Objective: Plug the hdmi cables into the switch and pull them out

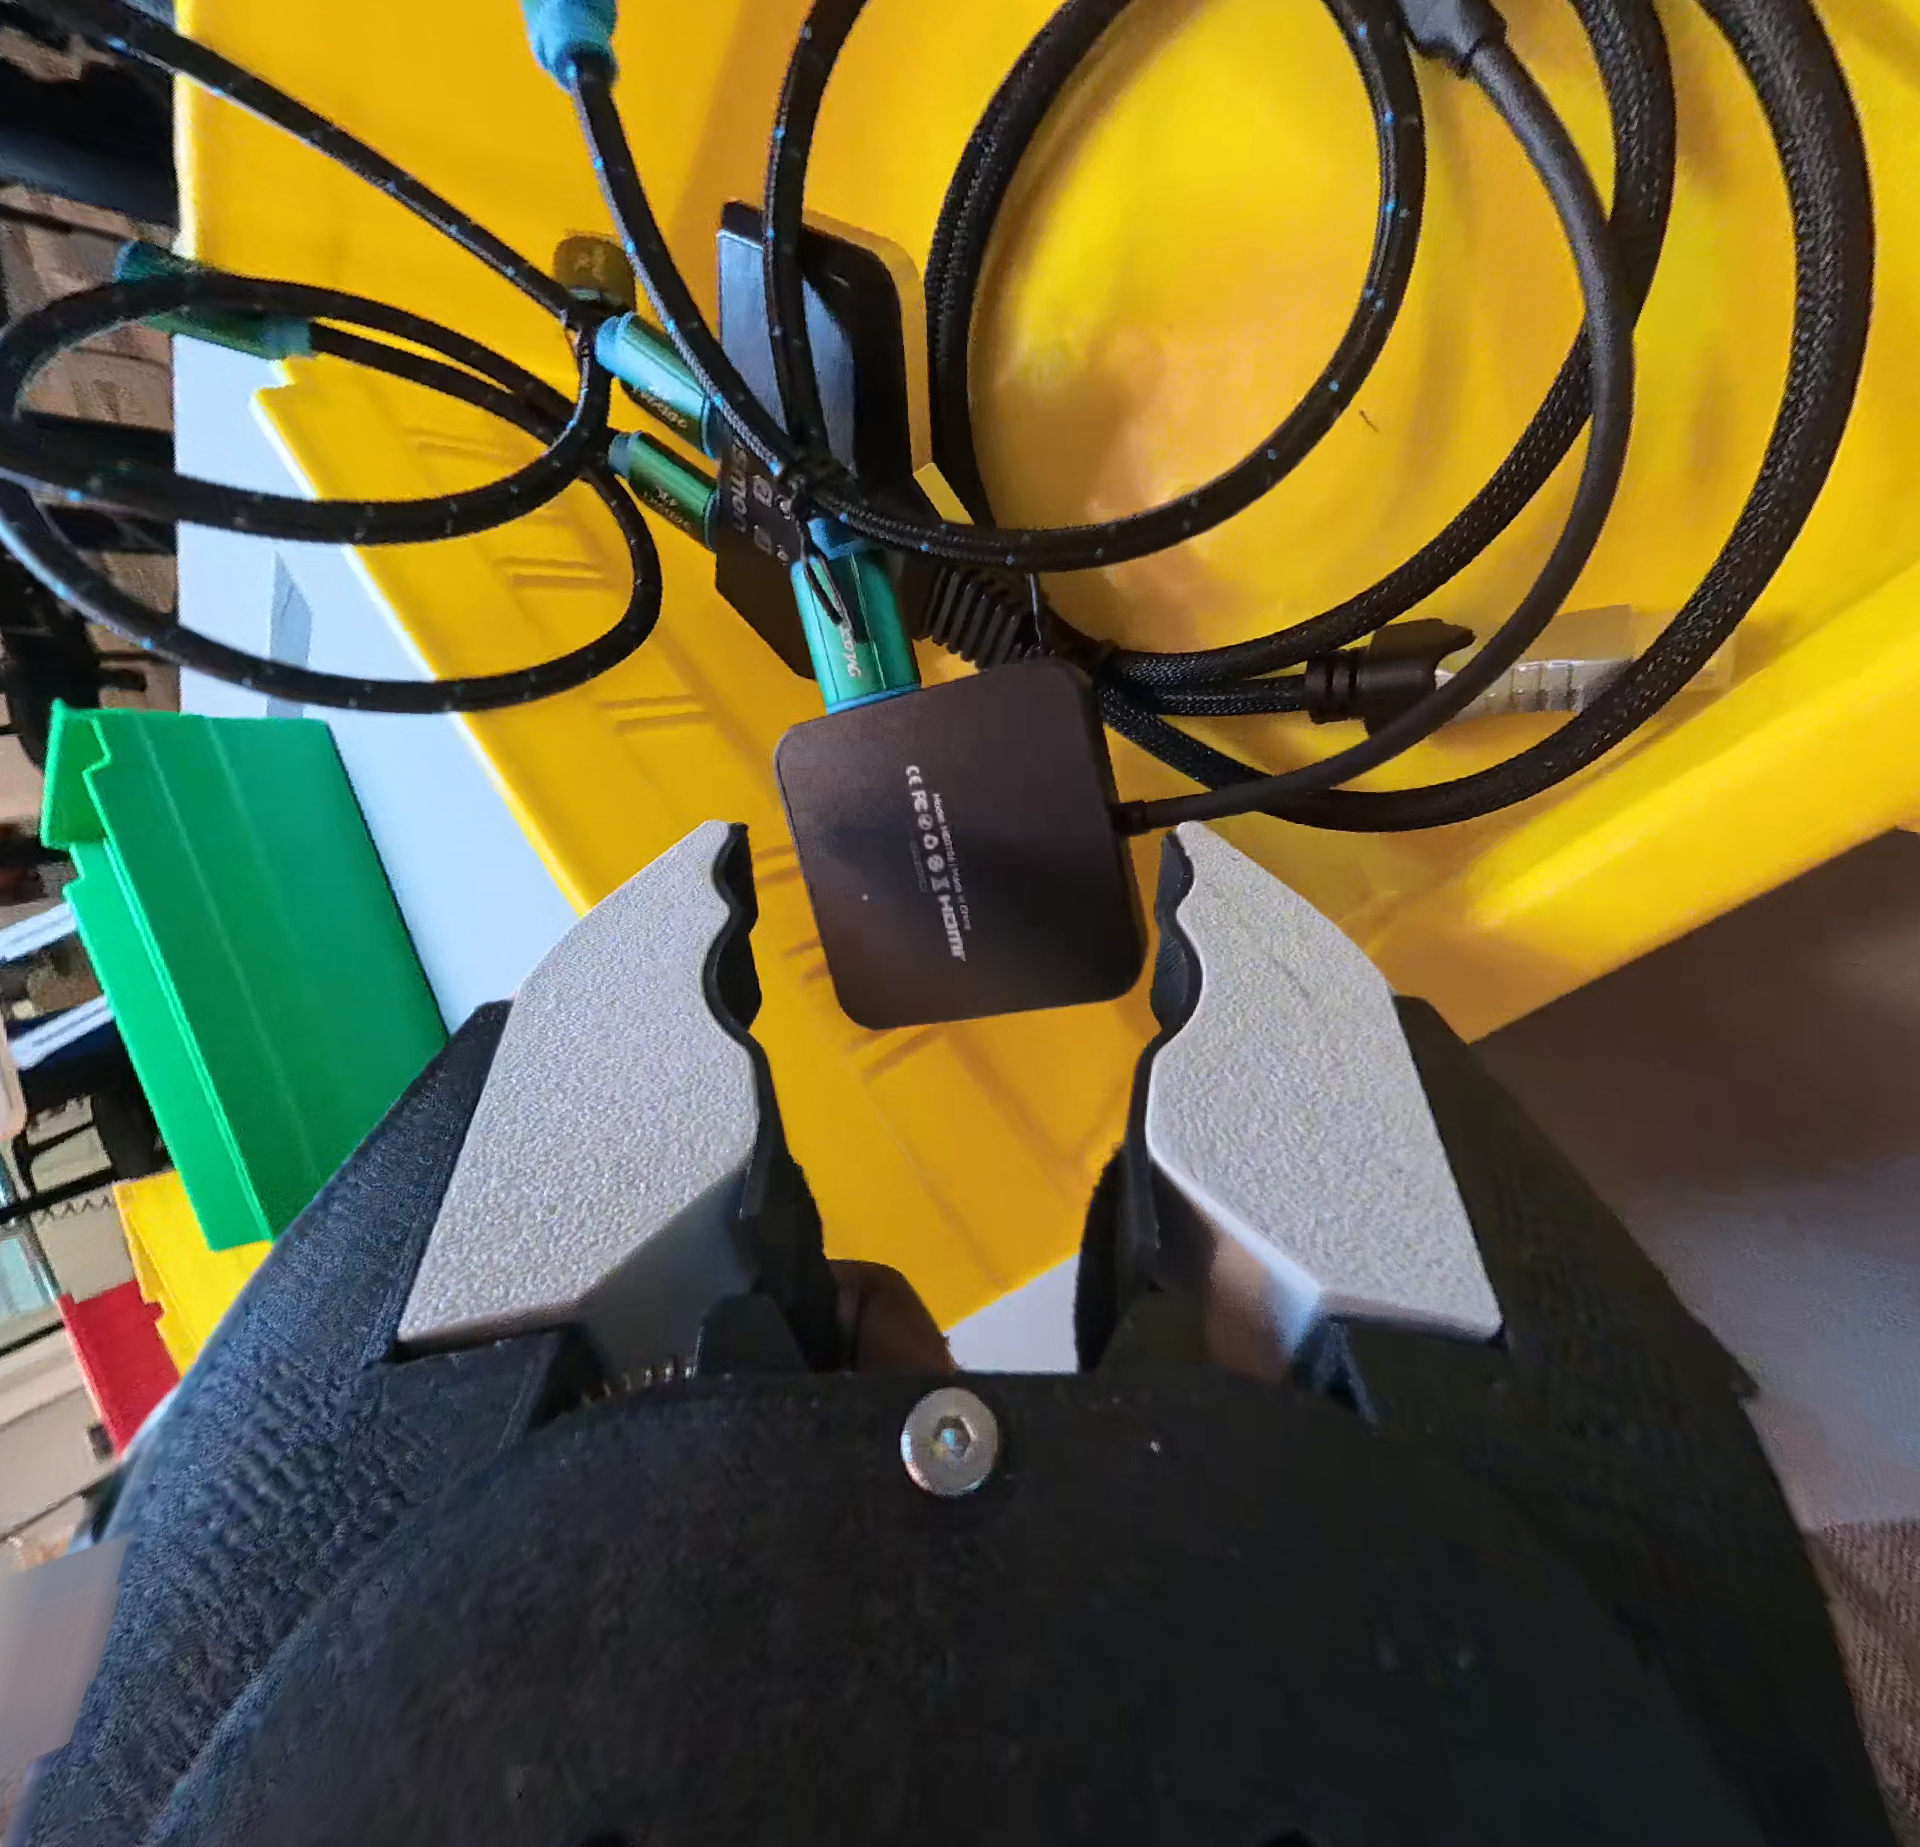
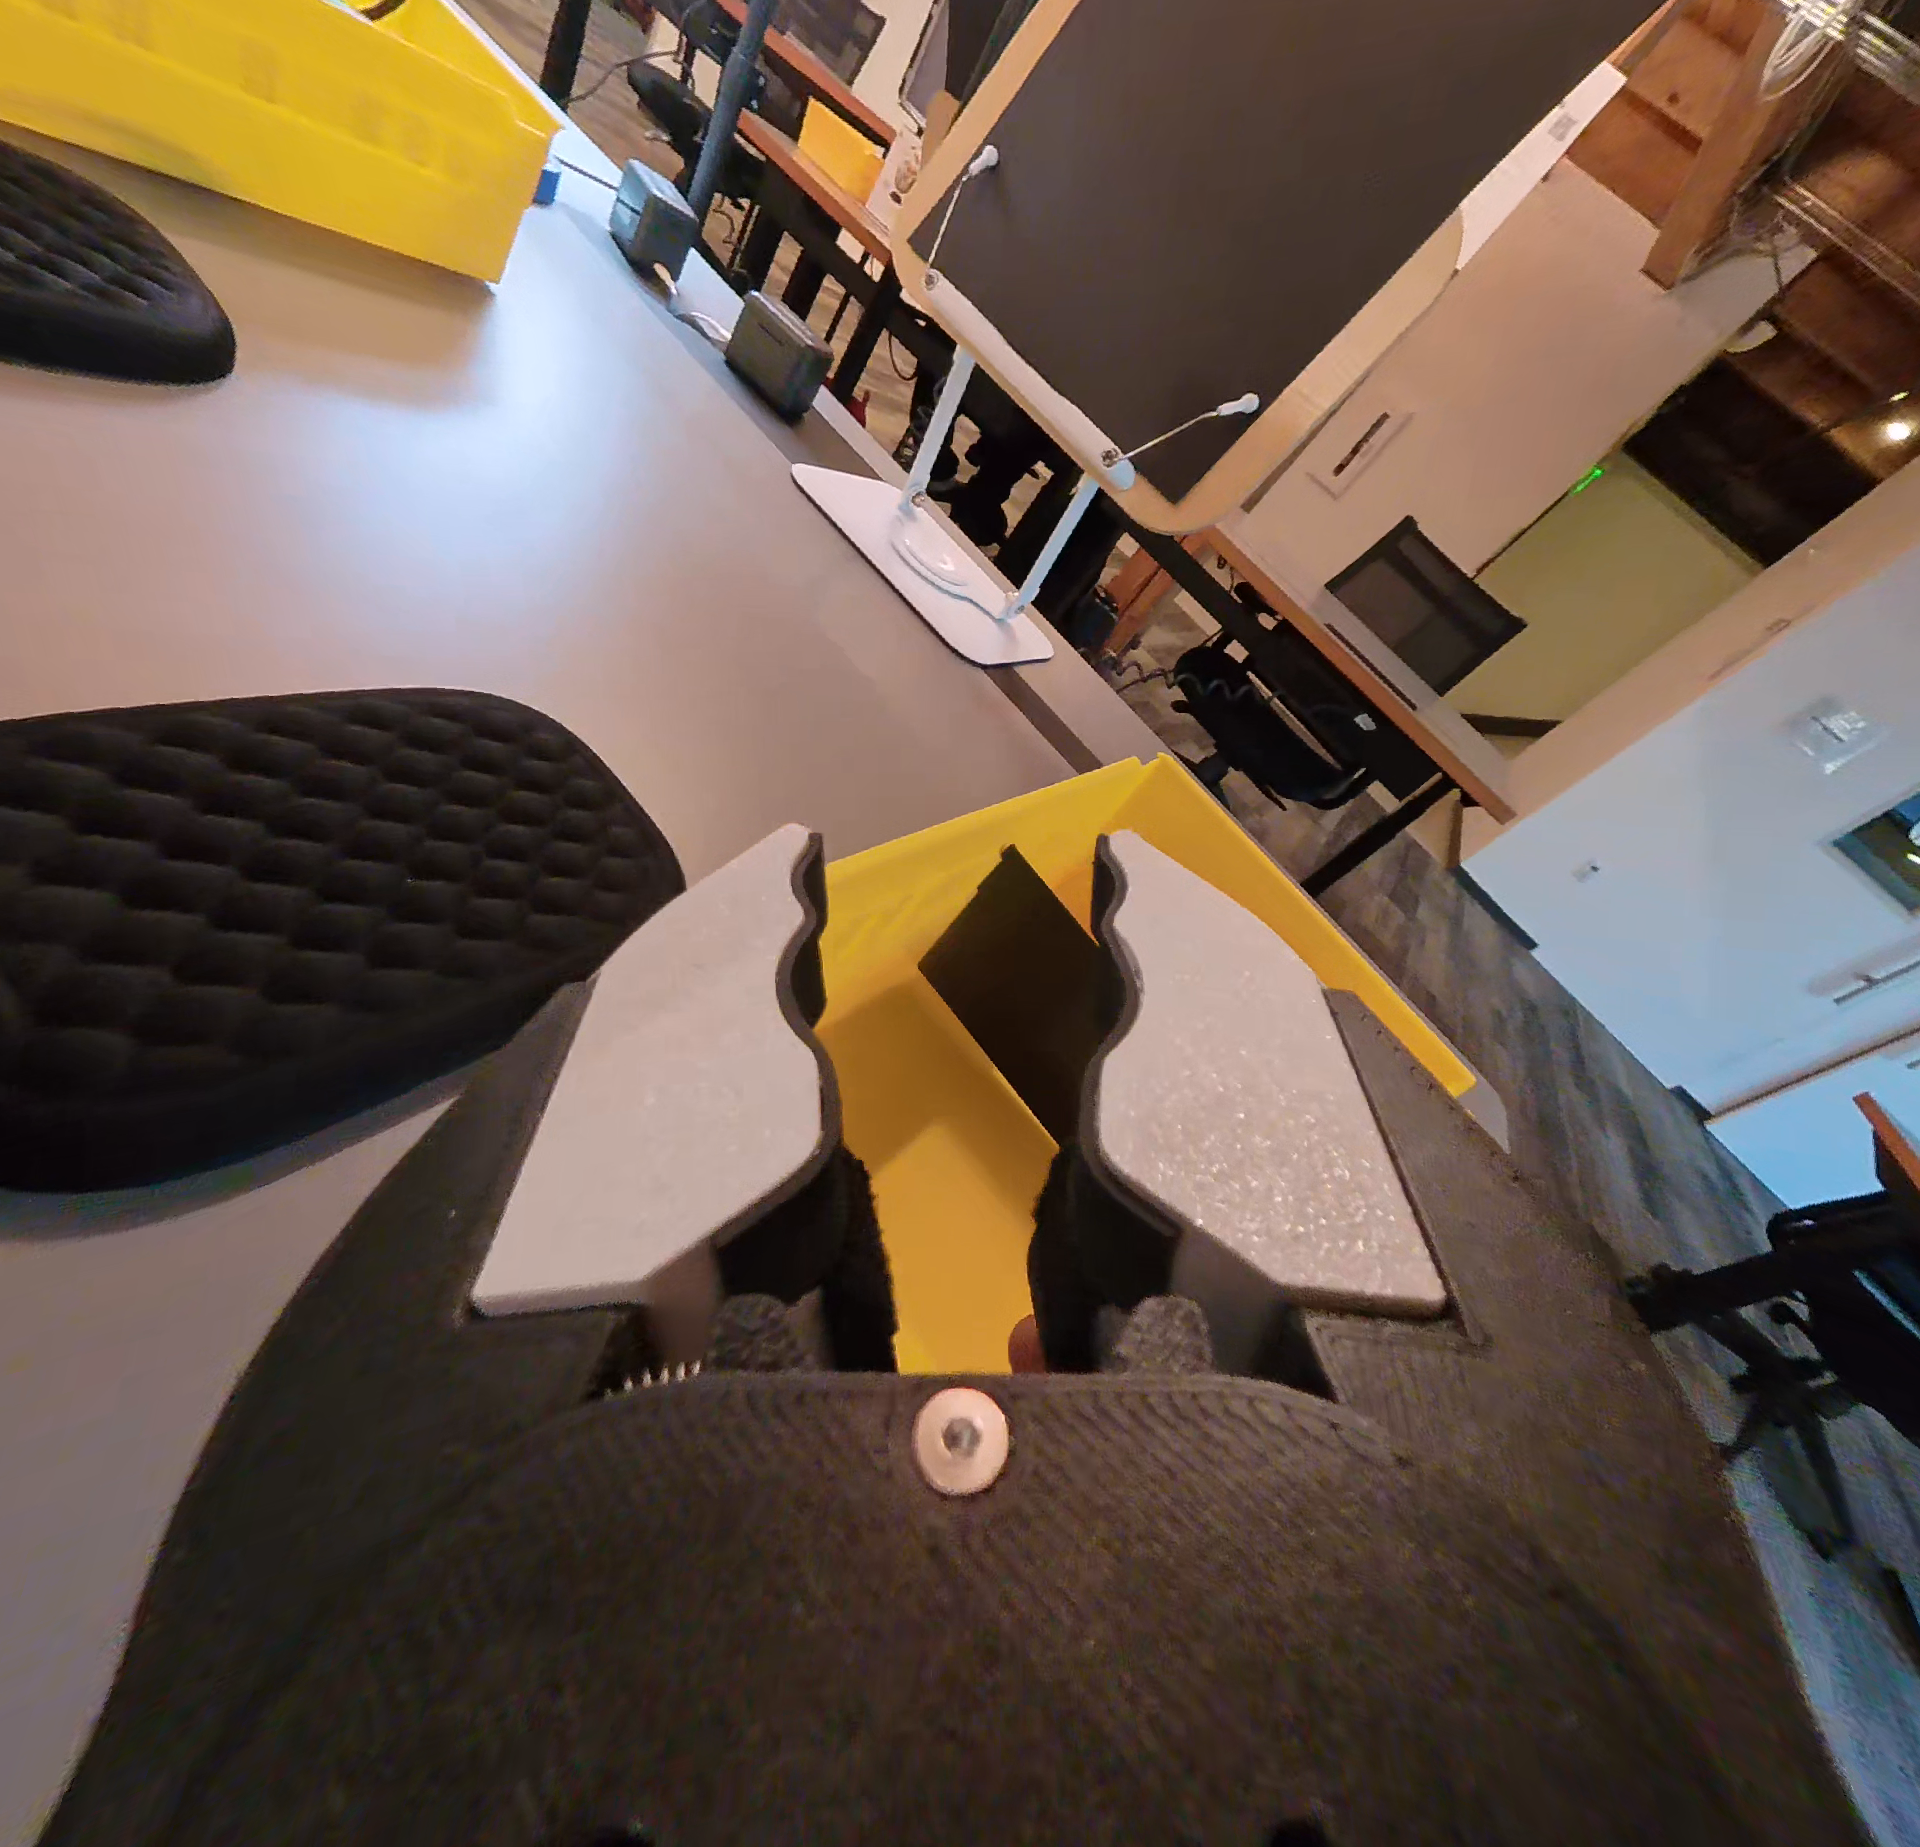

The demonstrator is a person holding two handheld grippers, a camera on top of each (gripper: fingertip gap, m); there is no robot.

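The grey bench point(image 2: 436, 509) is the largest thing and carries everything; in the right wrist view it shows two black padded rests point(image 2: 301, 914), one at 9 o'clock and one higher at 10 o'clock, and a dark board on a white stand point(image 2: 1247, 187) at 1 o'clock. In the left wrist view a yellow bin point(image 1: 1195, 322) fills the upper half, and one green bin point(image 1: 229, 945) lies outside it at 9 o'clock. Inside the yellow bin I count two switches: one flat black square switch point(image 1: 956, 862) at the centre and a second black switch point(image 1: 810, 363) above it at 12 o'clock, partly hidden under the cables. The braided black cables point(image 1: 1558, 447) make several loops at 1 o'clock and at 10 o'clock. I count four green hdmi plugs clearly: one green plug point(image 1: 857, 634) is inserted in the top edge of the square switch, two sit side by side in the left edge of the second switch, and one lies free at the top. The left claw point(image 1: 951, 914) is released, its fingers on both sides of the square switch without touching it. The right claw point(image 2: 961, 924) is also released, grasping nothing, above a small yellow bin point(image 2: 956, 1174) with a black divider point(image 2: 1013, 976).
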